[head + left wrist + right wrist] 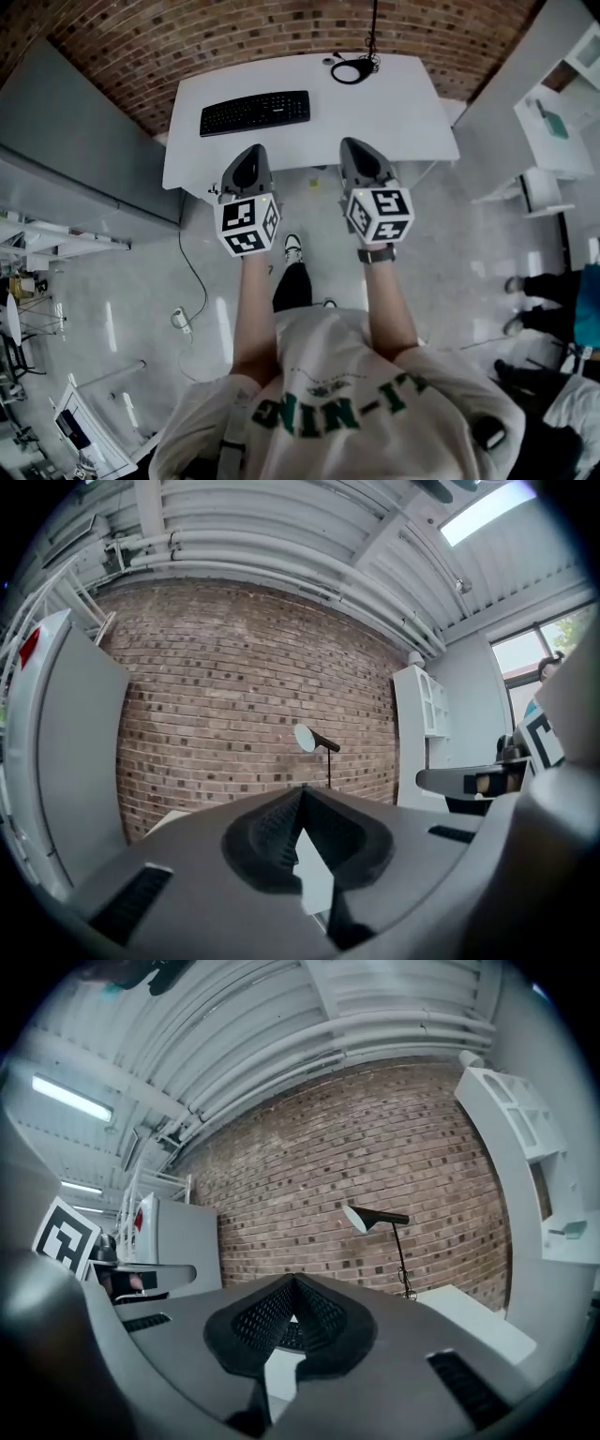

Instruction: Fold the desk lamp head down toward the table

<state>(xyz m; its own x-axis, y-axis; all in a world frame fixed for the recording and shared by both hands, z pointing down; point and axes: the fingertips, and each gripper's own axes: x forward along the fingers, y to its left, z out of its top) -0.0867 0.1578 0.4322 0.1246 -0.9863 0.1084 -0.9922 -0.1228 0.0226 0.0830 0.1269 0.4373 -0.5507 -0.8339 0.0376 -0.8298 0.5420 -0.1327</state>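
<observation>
The black desk lamp stands at the far edge of the white table (394, 112); the head view shows its round base (352, 70) and thin pole. In the left gripper view the lamp head (307, 738) is raised on its pole against the brick wall. The right gripper view shows the lamp head (359, 1218) pointing left from a level arm. My left gripper (250, 150) and right gripper (356, 144) hover side by side at the table's near edge, well short of the lamp. Both are shut with nothing in them, as the left gripper (302, 797) and right gripper (293, 1283) show.
A black keyboard (255, 112) lies on the table's left half. A grey cabinet (84, 141) stands to the left and white shelving (553, 122) to the right. Another person's legs (553, 300) are at the right. A cable (183, 319) trails on the floor.
</observation>
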